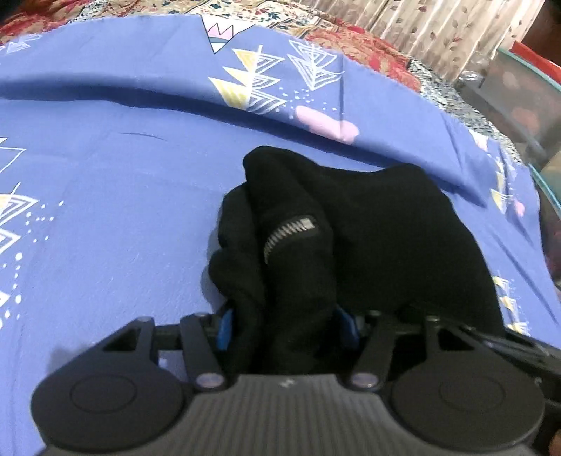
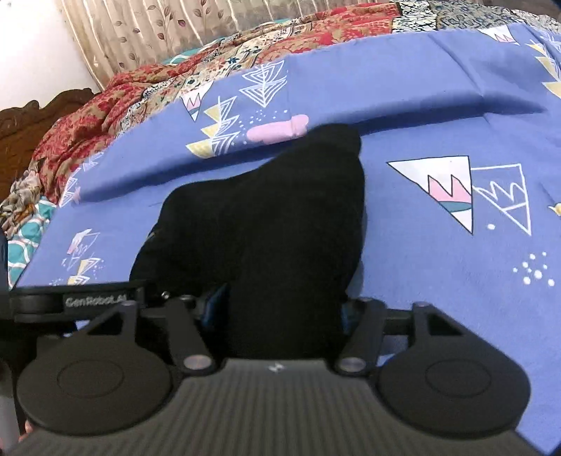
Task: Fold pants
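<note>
Nearest the left wrist camera: the left gripper (image 1: 285, 324) is holding a thick bunch of the black pants (image 1: 350, 224). The blue fingers (image 1: 224, 328) are standing partway apart with cloth filling the gap; I am reading this as clamped on the pants. The zipper (image 1: 289, 233) is showing on a fold just beyond.

Right wrist view: the right gripper (image 2: 277, 308) is likewise clamped on a wad of the pants (image 2: 266, 210), its fingers (image 2: 215, 298) half hidden by cloth.

The pants are hanging bunched from both grippers above the blue printed sheet (image 1: 105, 210) on the bed, the far end drooping toward a raised crease in the sheet. A red patterned quilt (image 2: 105, 98) and curtain (image 2: 147, 31) are lying beyond.

Judgement: I am mid-carry, bringing one end over for a fold. Next move calls for lowering both ends evenly, keeping the cloth taut so it lands flat, then letting go.
</note>
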`<state>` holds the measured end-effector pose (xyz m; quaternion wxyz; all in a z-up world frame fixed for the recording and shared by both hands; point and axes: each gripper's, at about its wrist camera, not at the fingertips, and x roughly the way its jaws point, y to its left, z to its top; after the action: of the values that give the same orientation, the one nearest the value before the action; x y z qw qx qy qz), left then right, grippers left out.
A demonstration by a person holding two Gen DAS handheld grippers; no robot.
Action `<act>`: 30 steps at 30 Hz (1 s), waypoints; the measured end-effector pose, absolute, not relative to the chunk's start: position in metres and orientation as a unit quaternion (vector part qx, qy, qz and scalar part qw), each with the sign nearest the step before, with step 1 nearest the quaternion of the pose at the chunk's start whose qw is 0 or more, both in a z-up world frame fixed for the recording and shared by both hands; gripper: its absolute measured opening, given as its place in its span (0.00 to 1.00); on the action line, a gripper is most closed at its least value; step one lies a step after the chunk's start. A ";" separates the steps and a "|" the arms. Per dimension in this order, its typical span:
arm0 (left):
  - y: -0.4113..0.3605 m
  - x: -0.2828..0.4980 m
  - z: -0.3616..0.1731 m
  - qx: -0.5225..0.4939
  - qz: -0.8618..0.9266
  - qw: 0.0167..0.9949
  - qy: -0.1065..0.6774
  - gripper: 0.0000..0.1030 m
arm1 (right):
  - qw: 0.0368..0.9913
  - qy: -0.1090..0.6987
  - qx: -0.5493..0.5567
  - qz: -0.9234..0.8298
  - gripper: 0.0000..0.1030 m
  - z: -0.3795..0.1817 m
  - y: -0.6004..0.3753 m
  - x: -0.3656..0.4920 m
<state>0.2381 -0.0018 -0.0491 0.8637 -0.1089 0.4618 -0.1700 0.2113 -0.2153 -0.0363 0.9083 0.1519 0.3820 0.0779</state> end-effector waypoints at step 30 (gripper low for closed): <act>0.039 -0.014 -0.047 -0.011 -0.101 0.862 0.497 0.93 | 0.858 0.466 0.203 0.068 0.78 -0.023 -0.176 -0.007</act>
<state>-0.0137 0.0388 -0.0469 0.8617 -0.0111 0.4971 -0.1013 -0.0071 -0.1757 -0.0235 0.8585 0.2034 0.4658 0.0685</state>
